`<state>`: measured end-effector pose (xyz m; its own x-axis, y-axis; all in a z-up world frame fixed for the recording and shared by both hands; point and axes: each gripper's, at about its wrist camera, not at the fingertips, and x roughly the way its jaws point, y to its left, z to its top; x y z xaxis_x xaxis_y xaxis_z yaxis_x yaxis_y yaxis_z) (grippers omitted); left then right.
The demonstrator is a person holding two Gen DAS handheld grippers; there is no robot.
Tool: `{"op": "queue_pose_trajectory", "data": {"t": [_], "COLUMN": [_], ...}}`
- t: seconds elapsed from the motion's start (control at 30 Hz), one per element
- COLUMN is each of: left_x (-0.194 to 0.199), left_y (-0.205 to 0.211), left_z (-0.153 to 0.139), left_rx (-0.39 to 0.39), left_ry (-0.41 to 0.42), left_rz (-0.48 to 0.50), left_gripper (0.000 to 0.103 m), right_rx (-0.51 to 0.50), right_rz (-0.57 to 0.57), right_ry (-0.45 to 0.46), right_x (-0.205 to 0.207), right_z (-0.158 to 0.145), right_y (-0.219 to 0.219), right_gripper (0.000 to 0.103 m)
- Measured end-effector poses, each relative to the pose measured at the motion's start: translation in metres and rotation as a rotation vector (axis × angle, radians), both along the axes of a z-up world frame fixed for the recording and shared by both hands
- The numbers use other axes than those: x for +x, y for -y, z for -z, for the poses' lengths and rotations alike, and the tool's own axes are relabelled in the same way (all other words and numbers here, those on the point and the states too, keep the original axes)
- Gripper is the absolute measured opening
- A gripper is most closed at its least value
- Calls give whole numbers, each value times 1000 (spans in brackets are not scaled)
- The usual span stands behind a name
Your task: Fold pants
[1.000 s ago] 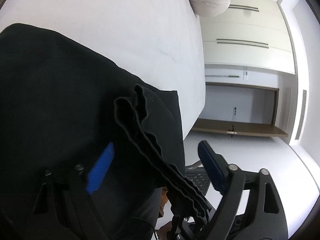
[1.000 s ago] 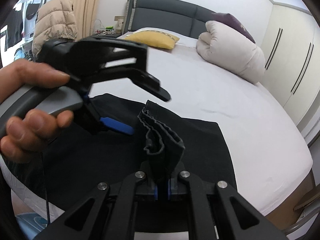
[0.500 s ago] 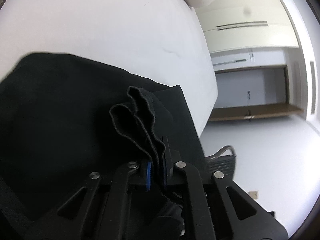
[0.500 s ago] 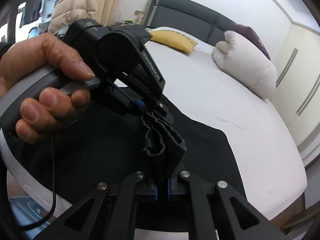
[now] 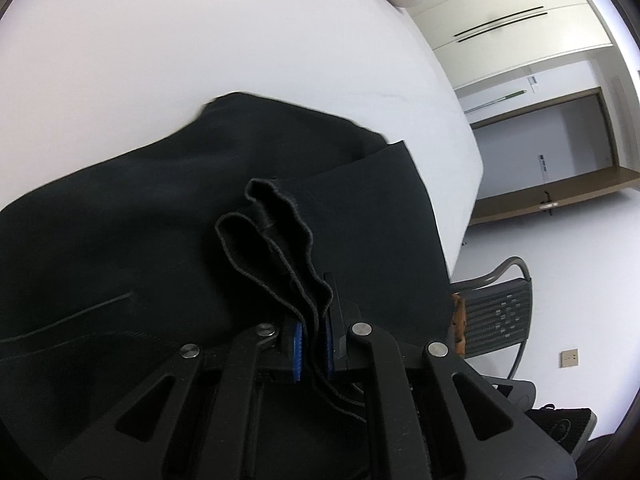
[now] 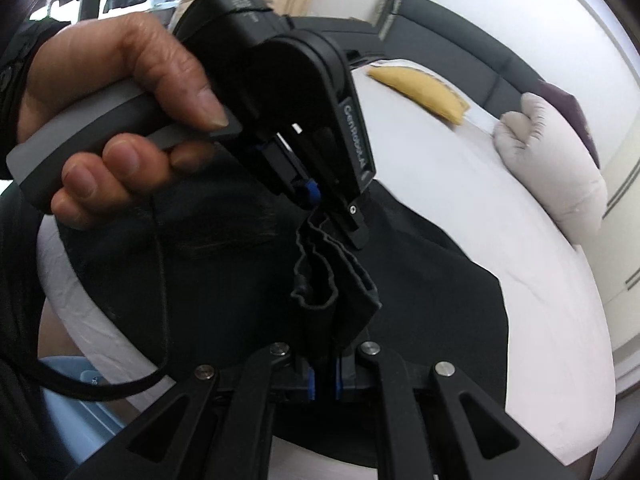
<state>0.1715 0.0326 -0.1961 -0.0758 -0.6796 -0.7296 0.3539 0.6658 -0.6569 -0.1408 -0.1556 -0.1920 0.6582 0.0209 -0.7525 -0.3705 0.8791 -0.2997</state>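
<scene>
Black pants [image 5: 140, 208] lie spread on the white bed [image 5: 200, 32], near its front corner. My left gripper [image 5: 312, 344] is shut on a bunched, wavy edge of the pants [image 5: 276, 240] and holds it lifted. My right gripper [image 6: 324, 380] is shut on the same bunched edge [image 6: 332, 280], a little lower. In the right wrist view the left gripper [image 6: 320, 200] sits just above that edge, held by a hand [image 6: 120, 100]. The rest of the pants [image 6: 432, 300] rest on the bed.
A grey padded roll [image 6: 560, 168] and a yellow pillow [image 6: 424, 92] lie at the head of the bed by the dark headboard [image 6: 460, 56]. A mesh chair [image 5: 496, 316] stands beside the bed's corner. White wardrobes [image 5: 520, 20] line the wall.
My left gripper went from open beside the bunched edge to shut on it. Both grippers have lifted the edge and moved closer together.
</scene>
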Motion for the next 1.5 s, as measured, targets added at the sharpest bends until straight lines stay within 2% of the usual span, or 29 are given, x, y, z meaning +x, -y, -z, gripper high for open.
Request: {"op": "queue_pose_trajectory", "data": {"t": [0.17,0.27,0.4,0.53,0.57,0.6,0.63,0.7,0.73,0.83,0.87,1.0,1.03,1.1,1.17,1.23,1.33,1.4,1.5], "left_x": [-2,-1,-2,-3,-4,-5,-9,-13,-14,-20,-22,-40,-46,-59,-71,-77,-83,-86,-89], "left_y": [14,19,7,11,10,3,5,-7,-14,-19,-18,12,23,50,77,86,93,89,85], "left_z": [15,26,29,29,27,25,23,18,14,-3,-11,-37,-40,-41,-31,-16,12,18,22], "left_rx": [33,27,5,28,37,48,58,81,107,220,243,225,214,181,176,197,234,193,193], "left_ry": [1,3,8,30,38,47,55,75,93,182,213,303,318,336,316,288,242,251,260], "left_rz": [-6,-11,-12,-9,-11,-17,-24,-35,-49,-88,-97,-66,-46,1,40,63,64,47,45], "left_gripper": [6,6,7,8,8,9,10,11,11,11,11,11,11,11,11,11,11,11,11], "right_rx": [-15,-7,10,23,32,53,82,177,241,439,557,853,899,1003,1106,1165,1187,1210,1172], "right_rz": [-22,-13,0,2,3,8,16,40,40,40,50,100,106,91,88,117,150,162,188], "right_ry": [-44,-70,-78,-100,-110,-122,-138,-183,-211,-293,-328,-373,-389,-422,-478,-512,-541,-580,-641], "right_x": [4,8,9,23,26,32,34,31,29,25,26,43,52,80,116,144,178,199,213], "right_z": [14,23,21,18,16,13,12,8,3,-13,-20,-39,-40,-37,-24,-8,12,30,58], "right_y": [-14,-14,-12,-1,2,8,13,27,37,72,95,177,194,230,261,282,298,302,296], "right_gripper": [8,8,12,13,16,23,30,63,65,64,64,60,60,59,59,59,59,59,58]}}
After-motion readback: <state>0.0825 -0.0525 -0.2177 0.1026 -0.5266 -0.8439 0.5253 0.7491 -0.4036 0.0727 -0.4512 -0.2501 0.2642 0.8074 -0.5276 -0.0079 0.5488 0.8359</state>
